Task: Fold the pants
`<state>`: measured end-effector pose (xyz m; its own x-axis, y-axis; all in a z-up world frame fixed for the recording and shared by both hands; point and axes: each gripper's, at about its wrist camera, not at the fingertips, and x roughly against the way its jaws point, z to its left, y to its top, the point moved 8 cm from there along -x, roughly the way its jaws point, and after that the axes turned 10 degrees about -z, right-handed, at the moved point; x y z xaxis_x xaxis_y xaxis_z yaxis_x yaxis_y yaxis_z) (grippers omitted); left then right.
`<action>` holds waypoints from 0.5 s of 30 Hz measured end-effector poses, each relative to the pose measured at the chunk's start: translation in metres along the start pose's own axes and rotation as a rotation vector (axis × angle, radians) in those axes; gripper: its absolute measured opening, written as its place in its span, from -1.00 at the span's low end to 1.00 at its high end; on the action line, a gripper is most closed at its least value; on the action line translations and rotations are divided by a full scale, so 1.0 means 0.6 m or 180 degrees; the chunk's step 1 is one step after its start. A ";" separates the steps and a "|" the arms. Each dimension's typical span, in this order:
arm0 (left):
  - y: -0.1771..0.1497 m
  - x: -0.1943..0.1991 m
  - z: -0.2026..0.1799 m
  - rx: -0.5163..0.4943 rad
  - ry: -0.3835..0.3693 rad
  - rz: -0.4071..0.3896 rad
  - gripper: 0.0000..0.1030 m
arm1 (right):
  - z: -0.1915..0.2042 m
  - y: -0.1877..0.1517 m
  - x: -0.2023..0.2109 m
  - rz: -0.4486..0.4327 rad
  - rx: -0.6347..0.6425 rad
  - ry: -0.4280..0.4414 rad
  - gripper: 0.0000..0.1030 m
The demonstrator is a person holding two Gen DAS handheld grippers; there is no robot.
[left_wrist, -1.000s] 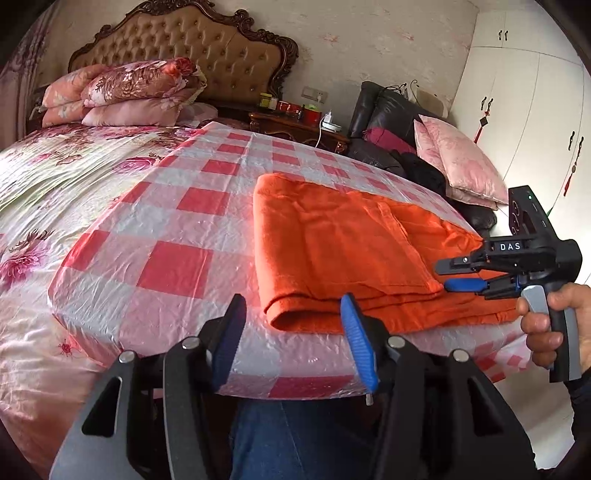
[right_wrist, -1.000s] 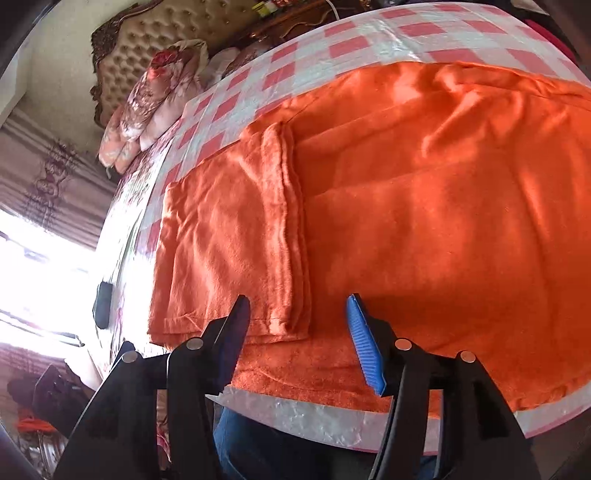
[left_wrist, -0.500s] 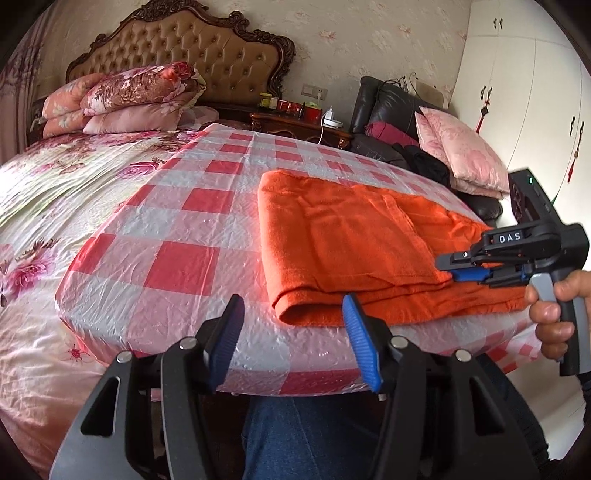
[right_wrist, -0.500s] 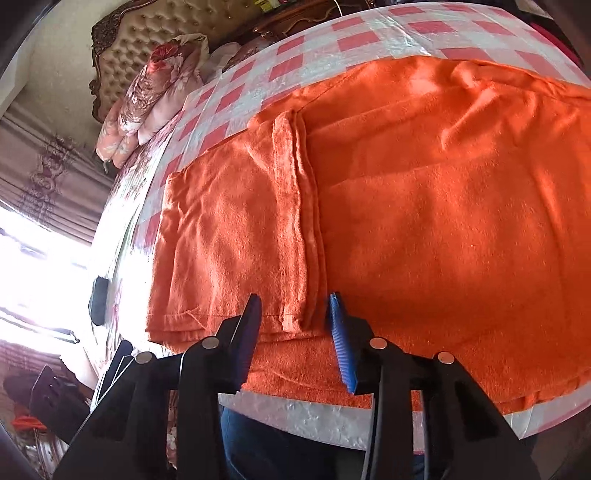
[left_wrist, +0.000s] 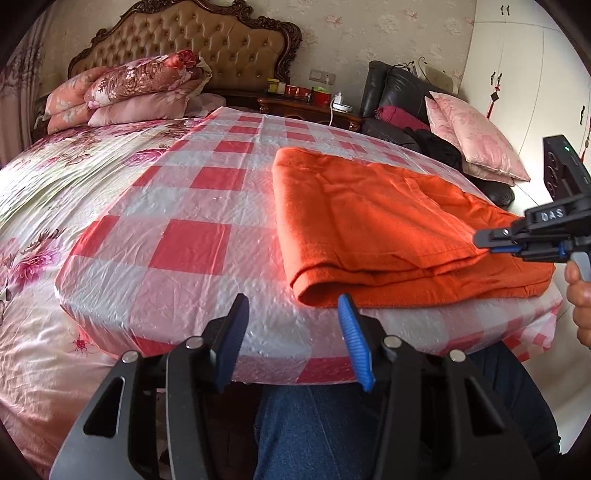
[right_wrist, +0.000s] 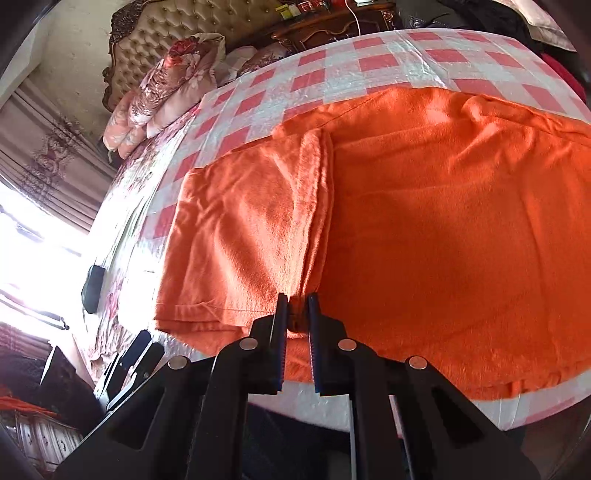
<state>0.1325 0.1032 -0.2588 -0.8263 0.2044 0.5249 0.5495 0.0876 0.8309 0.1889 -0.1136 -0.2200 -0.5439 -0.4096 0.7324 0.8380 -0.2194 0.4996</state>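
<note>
The bed [left_wrist: 110, 206] carries a red-checked plastic sheet [left_wrist: 192, 243]; the orange pants [left_wrist: 369, 221] lie folded along its near edge; the right gripper [right_wrist: 295, 314] pinches a folded hem there; the left gripper [left_wrist: 291, 336] hovers off that edge, fingers wide.

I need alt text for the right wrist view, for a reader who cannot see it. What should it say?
The right gripper is shut on the near edge of folded orange pants, at the hem of the top layer. The pants lie on a red-and-white checked cover over a bed, with floral pillows and a tufted headboard behind.
</note>
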 end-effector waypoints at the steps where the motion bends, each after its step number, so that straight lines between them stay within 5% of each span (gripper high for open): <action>1: 0.000 0.000 0.002 0.0014 -0.0007 0.0001 -0.02 | 0.000 -0.001 0.000 0.0005 0.0009 0.0002 -0.78; 6: 0.007 0.006 -0.001 0.0189 -0.0181 -0.0005 -0.02 | -0.024 -0.013 -0.023 0.0088 -0.0012 -0.0109 -0.78; 10: 0.031 0.005 0.014 0.0983 -0.0594 -0.0051 -0.19 | -0.028 -0.016 -0.027 0.0075 0.0067 -0.0192 -0.77; 12: 0.041 -0.008 0.033 0.1247 -0.0539 -0.0020 -0.43 | -0.027 -0.016 -0.028 0.0053 0.0131 -0.0234 -0.77; 15: 0.054 -0.026 0.037 0.1230 -0.0470 0.0005 -0.47 | -0.027 -0.017 -0.028 0.0023 0.0172 -0.0257 -0.78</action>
<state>0.1658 0.1247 -0.2443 -0.8142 0.3400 0.4706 0.5801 0.4410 0.6849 0.1904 -0.1190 -0.2448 -0.5415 -0.3377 0.7699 0.8395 -0.1676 0.5169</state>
